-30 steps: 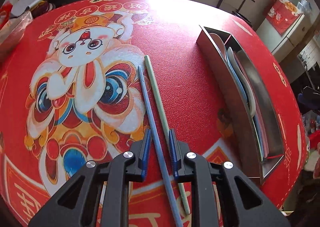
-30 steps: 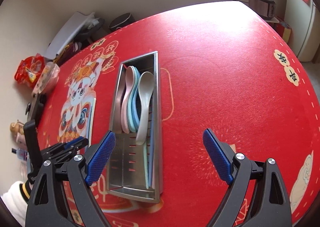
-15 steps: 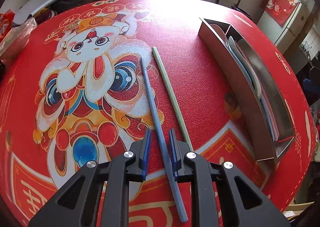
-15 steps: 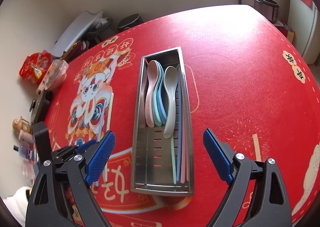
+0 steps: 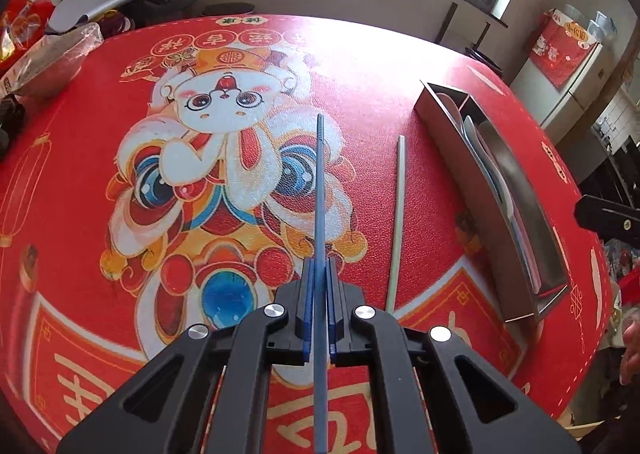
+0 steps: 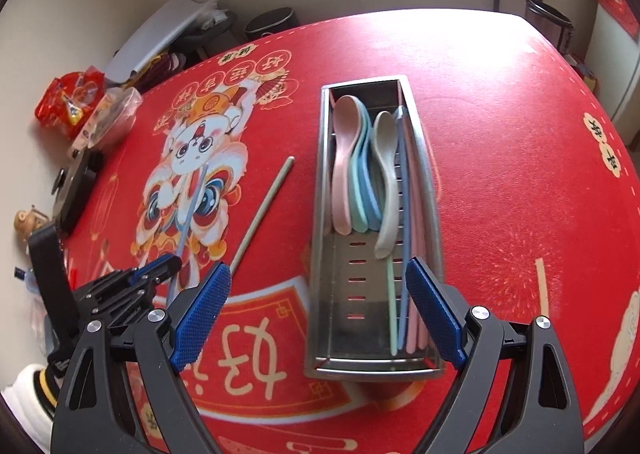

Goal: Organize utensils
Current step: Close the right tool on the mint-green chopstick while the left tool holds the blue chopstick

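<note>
Blue chopstick sits clamped in the left gripper, whose jaws have just closed on it, tip toward twelve o'clock. Green chopstick lies at two o'clock, steel tray beyond. Right gripper gapes wide, empty.

We see a long stainless-steel utensil tray on a round table's red printed cloth. Inside it, pastel plastic spoons lie left of pastel chopsticks. A pale green chopstick lies left of the tray.
</note>
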Motion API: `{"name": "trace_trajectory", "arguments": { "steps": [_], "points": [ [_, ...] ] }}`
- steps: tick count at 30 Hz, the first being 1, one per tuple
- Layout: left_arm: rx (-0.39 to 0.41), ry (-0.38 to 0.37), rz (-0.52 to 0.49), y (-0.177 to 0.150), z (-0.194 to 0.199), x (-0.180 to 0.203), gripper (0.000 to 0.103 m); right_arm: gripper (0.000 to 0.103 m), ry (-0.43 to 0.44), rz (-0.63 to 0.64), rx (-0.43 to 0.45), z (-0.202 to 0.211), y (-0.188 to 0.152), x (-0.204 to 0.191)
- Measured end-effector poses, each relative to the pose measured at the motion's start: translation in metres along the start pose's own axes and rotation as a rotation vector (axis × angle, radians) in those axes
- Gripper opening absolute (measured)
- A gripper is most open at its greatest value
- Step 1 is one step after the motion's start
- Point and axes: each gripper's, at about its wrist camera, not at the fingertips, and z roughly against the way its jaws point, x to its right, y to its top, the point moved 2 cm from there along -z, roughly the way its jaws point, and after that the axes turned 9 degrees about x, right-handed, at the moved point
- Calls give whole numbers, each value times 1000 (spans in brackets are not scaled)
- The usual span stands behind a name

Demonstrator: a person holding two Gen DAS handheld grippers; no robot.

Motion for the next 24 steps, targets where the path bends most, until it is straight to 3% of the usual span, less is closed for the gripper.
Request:
{"name": "trace_trajectory", "arguments": {
  "steps": [7,14,16,24],
  "points": [
    [34,17,90,-3,23,-38,6,86,46,83,-84,-32,-4,-47],
    [43,31,187,-11,39,-76,6,85,25,179,-182,-84,-16,-87],
    [48,35,201,-12,43,-83,6,68,4,169,-208,-99,-19,-90],
    [67,55,220,-14,58,-98,6,44,-122,162,-198,-125,-12,-89]
  ]
}}
